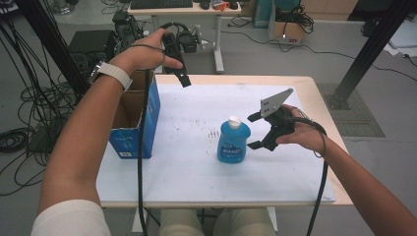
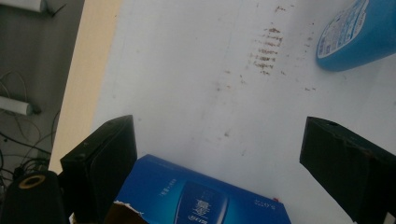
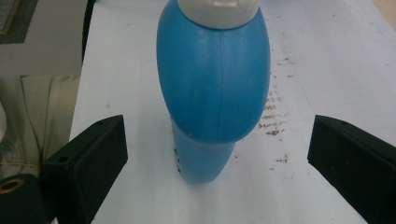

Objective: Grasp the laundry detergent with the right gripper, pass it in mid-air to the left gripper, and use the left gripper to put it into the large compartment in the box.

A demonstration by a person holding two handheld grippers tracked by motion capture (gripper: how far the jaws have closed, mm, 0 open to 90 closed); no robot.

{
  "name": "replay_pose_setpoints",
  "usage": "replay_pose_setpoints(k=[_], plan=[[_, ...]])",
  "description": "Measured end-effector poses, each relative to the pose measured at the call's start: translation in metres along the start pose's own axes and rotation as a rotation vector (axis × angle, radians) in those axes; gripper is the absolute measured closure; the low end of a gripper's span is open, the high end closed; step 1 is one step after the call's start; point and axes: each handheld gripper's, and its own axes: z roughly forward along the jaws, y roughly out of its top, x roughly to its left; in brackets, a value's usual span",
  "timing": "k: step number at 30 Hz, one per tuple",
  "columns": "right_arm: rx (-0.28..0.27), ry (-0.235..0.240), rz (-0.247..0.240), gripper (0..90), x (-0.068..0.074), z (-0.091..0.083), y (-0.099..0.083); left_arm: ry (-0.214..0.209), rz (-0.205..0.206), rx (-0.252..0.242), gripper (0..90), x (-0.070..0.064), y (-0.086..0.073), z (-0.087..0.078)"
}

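Fingers (image 3: 88, 163) of your right gripper (image 1: 256, 131) were spread wide beside the upright blue plastic bottle with a white cap (image 1: 233, 140), not touching, your left gripper (image 1: 183, 78) also spread, above the open blue cardboard box (image 1: 135, 120).

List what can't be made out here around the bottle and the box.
- Blue bottle label text: high view, too small and blurry.
- Bottle cap: right gripper view, top cut by frame edge.
- Blue box inside: high view, the left forearm covers part of it.
- Box print: left gripper view, blurred, cut by bottom edge.
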Motion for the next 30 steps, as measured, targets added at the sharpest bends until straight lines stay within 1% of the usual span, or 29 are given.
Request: replay_pose_setpoints(k=[2, 5, 7, 8, 9, 12, 13, 14, 16, 17, 18, 19, 20, 21, 22, 26, 28, 29, 30], plan=[[-0.010, 0.001, -0.007, 4.7, 0.000, 0.002, 0.000, 0.001, -0.003, 0.004, 11.3, 0.000, 0.000, 0.000], [-0.008, 0.003, -0.003, 4.6, 0.000, 0.003, -0.002, 0.001, -0.002, 0.002, 11.3, 0.000, 0.000, 0.000], [-0.026, 0.007, -0.006, 4.4, 0.000, 0.006, -0.004, 0.001, -0.002, 0.002, 11.3, -0.001, 0.000, 0.000], [-0.026, 0.007, -0.006, 4.4, 0.000, 0.006, -0.004, 0.001, -0.003, 0.003, 11.3, -0.001, 0.000, 0.000], [-0.024, 0.009, 0.010, 4.4, 0.001, 0.006, -0.005, 0.002, -0.002, -0.001, 11.3, -0.001, 0.000, 0.000], [-0.059, 0.014, 0.000, 4.3, -0.001, 0.007, -0.007, 0.002, -0.002, 0.000, 11.3, -0.001, 0.000, 0.000], [-0.055, 0.011, 0.002, 4.4, -0.001, 0.007, -0.007, 0.002, -0.002, 0.001, 11.3, -0.001, 0.000, 0.000], [-0.066, 0.017, 0.003, 4.4, -0.001, 0.008, -0.008, 0.001, -0.001, 0.000, 11.3, -0.001, 0.001, 0.000], [-0.060, 0.014, 0.011, 4.1, 0.000, 0.009, -0.009, 0.001, 0.000, -0.003, 11.3, -0.001, 0.001, 0.001], [-0.070, 0.015, 0.001, 3.9, -0.001, 0.010, -0.009, 0.000, 0.000, 0.000, 11.3, -0.001, 0.001, 0.001], [-0.064, 0.015, 0.019, 3.8, 0.000, 0.010, -0.010, 0.000, 0.000, 0.002, 11.3, -0.001, 0.001, 0.001], [-0.066, 0.016, 0.021, 3.6, 0.001, 0.010, -0.010, -0.002, -0.001, 0.004, 11.3, -0.001, 0.001, 0.001], [-0.071, 0.010, 0.004, 3.3, -0.001, 0.010, -0.011, 0.000, -0.001, 0.002, 11.3, -0.001, 0.001, 0.001], [-0.069, 0.015, 0.019, 3.1, 0.000, 0.011, -0.011, 0.000, -0.002, 0.003, 11.3, -0.001, 0.001, 0.001], [-0.067, 0.014, 0.021, 3.1, 0.001, 0.011, -0.011, 0.000, -0.002, 0.003, 11.3, -0.001, 0.001, 0.001], [-0.060, 0.011, 0.001, 3.0, 0.000, 0.013, -0.012, 0.003, -0.002, 0.003, 11.3, -0.001, 0.001, 0.001], [-0.060, 0.020, 0.000, 3.1, -0.001, 0.015, -0.012, 0.003, -0.002, -0.001, 11.3, 0.000, 0.001, 0.002], [-0.060, 0.013, -0.006, 3.1, 0.000, 0.015, -0.012, 0.003, -0.002, 0.000, 11.3, 0.000, 0.001, 0.002], [-0.051, 0.008, 0.003, 3.1, 0.000, 0.015, -0.012, 0.003, -0.003, 0.000, 11.3, 0.000, 0.001, 0.002]])
